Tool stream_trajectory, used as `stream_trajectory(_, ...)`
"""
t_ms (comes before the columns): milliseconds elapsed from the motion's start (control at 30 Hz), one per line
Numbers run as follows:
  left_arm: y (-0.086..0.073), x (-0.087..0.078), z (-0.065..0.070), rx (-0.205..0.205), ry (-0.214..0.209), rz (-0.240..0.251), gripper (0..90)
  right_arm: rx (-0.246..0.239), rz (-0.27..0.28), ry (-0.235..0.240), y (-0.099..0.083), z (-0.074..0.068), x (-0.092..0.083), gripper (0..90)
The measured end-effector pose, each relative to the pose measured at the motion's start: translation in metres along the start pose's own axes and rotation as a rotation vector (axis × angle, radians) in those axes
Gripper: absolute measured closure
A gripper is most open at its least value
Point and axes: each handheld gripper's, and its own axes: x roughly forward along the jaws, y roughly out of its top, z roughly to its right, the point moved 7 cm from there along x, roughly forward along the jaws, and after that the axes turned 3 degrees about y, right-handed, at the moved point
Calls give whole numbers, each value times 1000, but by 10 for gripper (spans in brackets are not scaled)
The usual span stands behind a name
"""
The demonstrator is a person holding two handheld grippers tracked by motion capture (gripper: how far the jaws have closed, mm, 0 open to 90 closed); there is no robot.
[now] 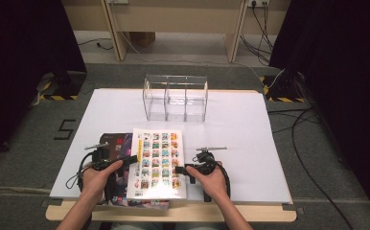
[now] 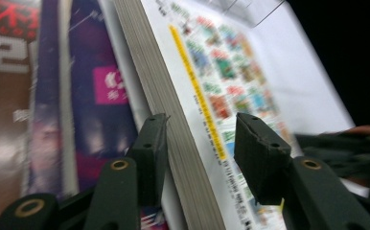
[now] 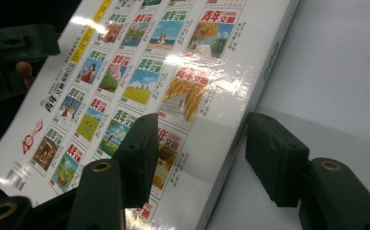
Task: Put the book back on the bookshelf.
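A thick white book with rows of small colour pictures on its cover lies at the table's near edge, partly over a dark magazine. My left gripper is at the book's left side. In the left gripper view its jaws straddle the book's page edge, one pad beside the pages and one over the cover, with a gap. My right gripper is at the book's right side. Its jaws stand wide, one above the cover and one over the table beside the spine.
A clear acrylic rack with three compartments stands at the back of the white table sheet. The dark magazine lies under and left of the book. Cables trail on the floor at the right.
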Motion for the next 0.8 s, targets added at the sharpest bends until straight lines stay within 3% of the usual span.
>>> stream_trajectory(100, 2, -1, 4, -34, -35, 18, 572, -6, 2, -1, 0, 0, 0, 467)
stream_trajectory(133, 5, -2, 9, -71, -80, 28, 574, -2, 2, -3, 0, 0, 0, 468)
stream_trajectory(233, 3, -1, 9, -72, -78, 9, 573, -4, 3, -4, 0, 0, 0, 468)
stream_trajectory(267, -4, 3, 8, -130, -99, -36, 572, -5, 3, -3, 0, 0, 0, 468)
stream_trajectory(300, -4, 3, 8, -130, -99, -36, 571, -5, 3, -3, 0, 0, 0, 468)
stream_trajectory(333, -8, 6, 6, -163, -109, -38, 572, -4, 3, -3, 0, 0, 0, 469)
stream_trajectory(500, -7, 6, 7, -141, -83, -51, 574, -1, 2, -1, 0, 0, 0, 469)
stream_trajectory(633, -10, 8, 8, -110, -59, -57, 650, 2, 1, -3, 0, 0, 0, 469)
stream_trajectory(667, -10, 9, 8, -81, -47, -69, 677, -2, 1, -3, 0, 0, 0, 469)
stream_trajectory(800, -9, 9, 8, -92, -57, -69, 698, 0, -4, -1, 1, 1, 0, 469)
